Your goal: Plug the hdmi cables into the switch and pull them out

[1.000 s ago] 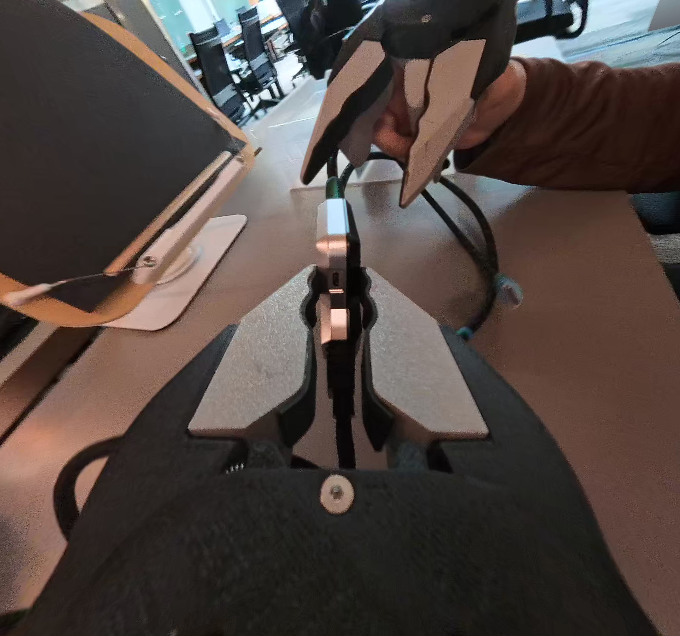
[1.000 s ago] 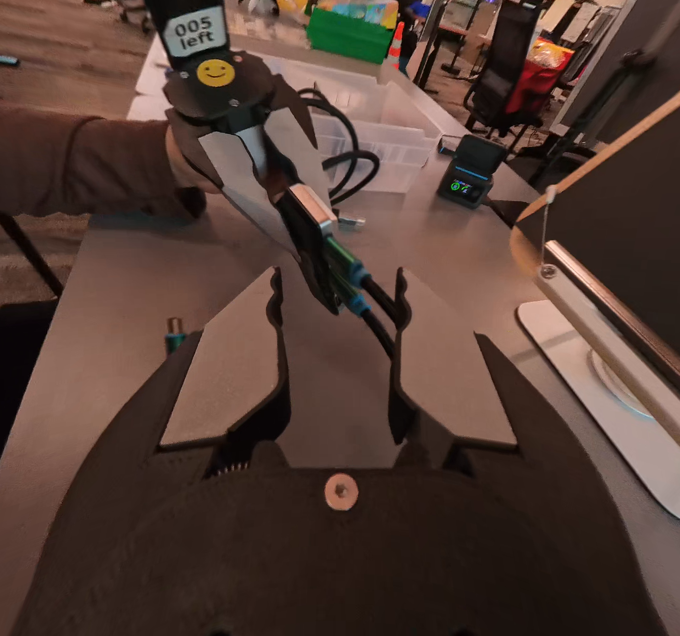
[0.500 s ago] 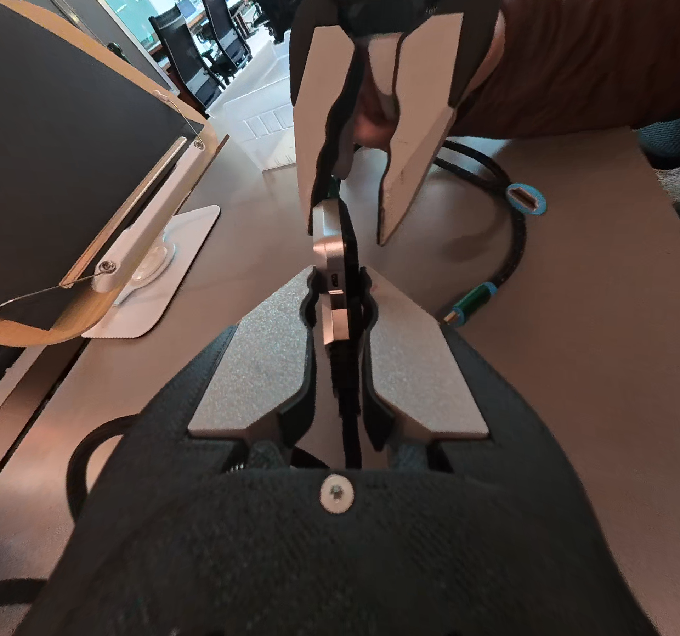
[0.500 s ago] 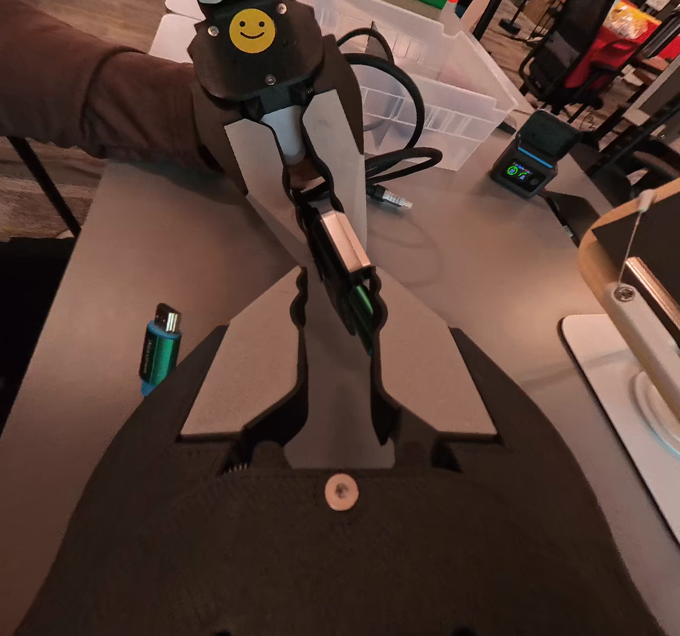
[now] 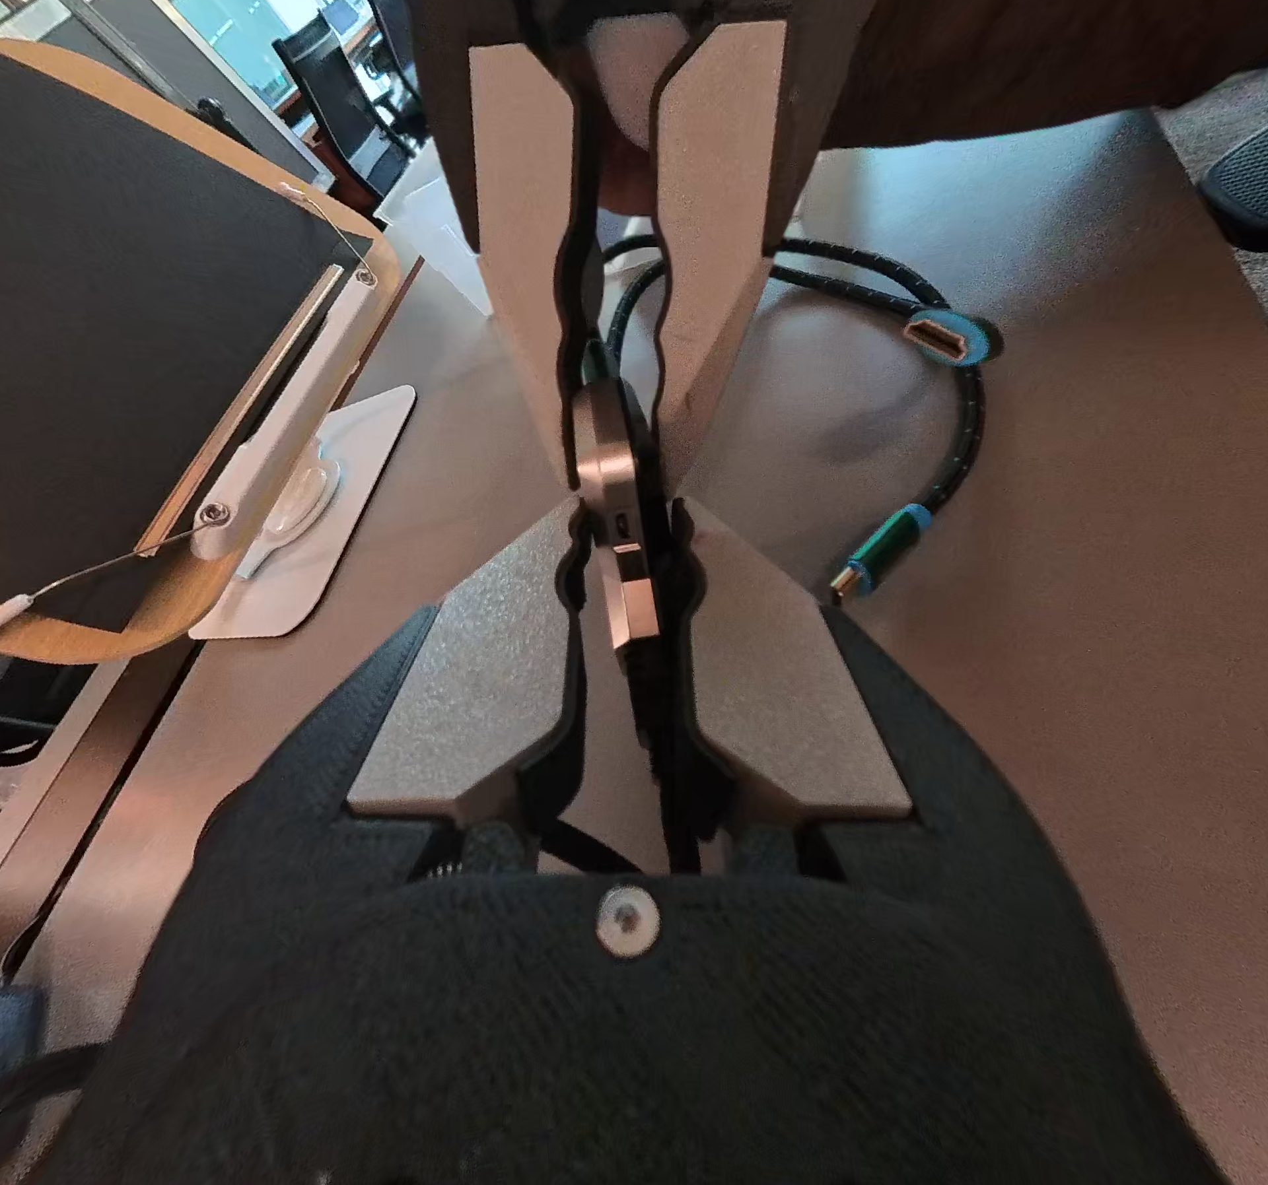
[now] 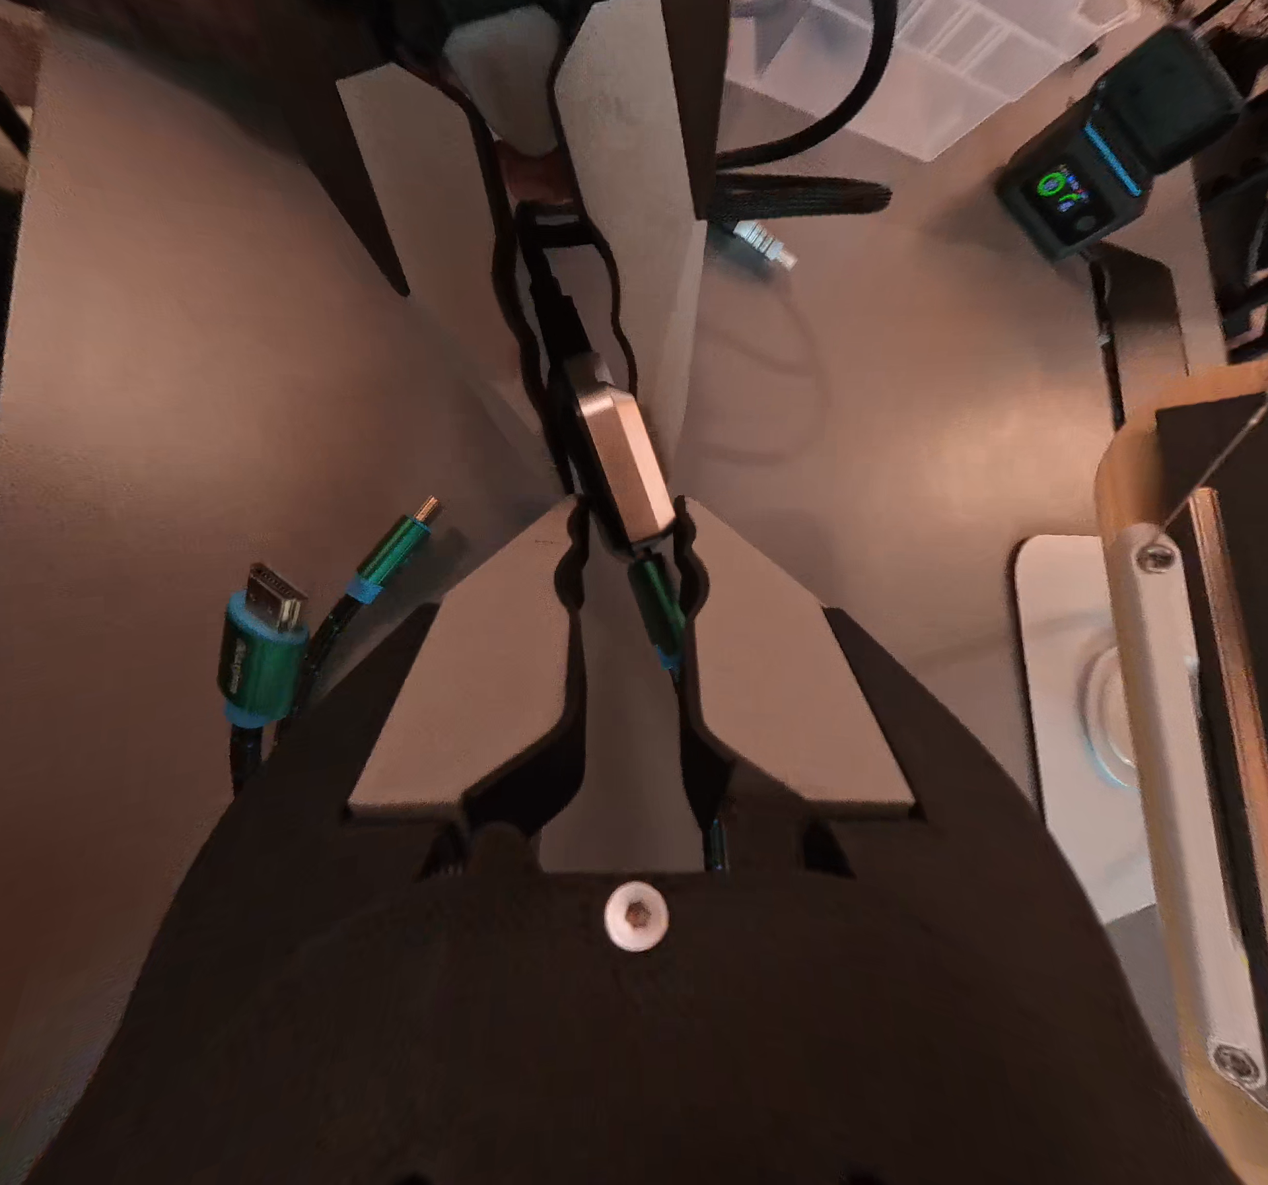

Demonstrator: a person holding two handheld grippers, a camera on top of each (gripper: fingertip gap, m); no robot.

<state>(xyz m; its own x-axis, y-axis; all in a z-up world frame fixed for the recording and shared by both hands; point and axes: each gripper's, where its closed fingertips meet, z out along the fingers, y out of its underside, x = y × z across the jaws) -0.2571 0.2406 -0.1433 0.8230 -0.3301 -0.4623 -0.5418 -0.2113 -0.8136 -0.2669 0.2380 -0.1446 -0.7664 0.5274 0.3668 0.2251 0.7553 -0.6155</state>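
Left gripper (image 5: 628, 521) pinches the slim silver metal switch (image 5: 611, 466) above the grey table (image 5: 1029, 535); right gripper (image 6: 628, 521), fingers narrowly apart, seemingly touches the plugged green-sleeved cable (image 6: 655, 596).

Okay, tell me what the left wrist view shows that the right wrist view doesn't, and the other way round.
Only the left wrist view shows black office chairs behind glass. Only the right wrist view shows a clear plastic bin, a small black device with a lit screen and a loose silver-tipped plug. Both show the flat silver switch clamped in the left hand-held gripper, the right hand-held gripper around its green plug, and two loose green-and-blue HDMI plugs on the grey table.
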